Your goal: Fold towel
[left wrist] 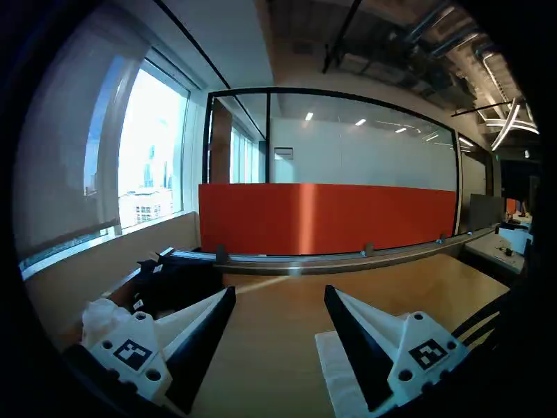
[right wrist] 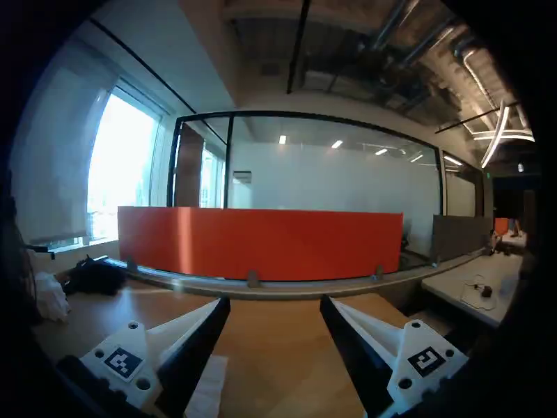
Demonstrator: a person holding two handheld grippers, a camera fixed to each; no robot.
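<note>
Over a wooden desk (left wrist: 278, 348), found the white towel (left wrist: 333, 366) lying flat, partly under the left gripper (left wrist: 278, 290), by the finger at the right of its view. Could not tell its long axis, with most of it hidden. Held both the left and the right gripper (right wrist: 273, 300) spread wide, pinching nothing. Noted a black bag (left wrist: 174, 282) and a crumpled white bundle (left wrist: 101, 317) near the window (left wrist: 150, 160), with an orange partition (left wrist: 327, 219) behind.
</note>
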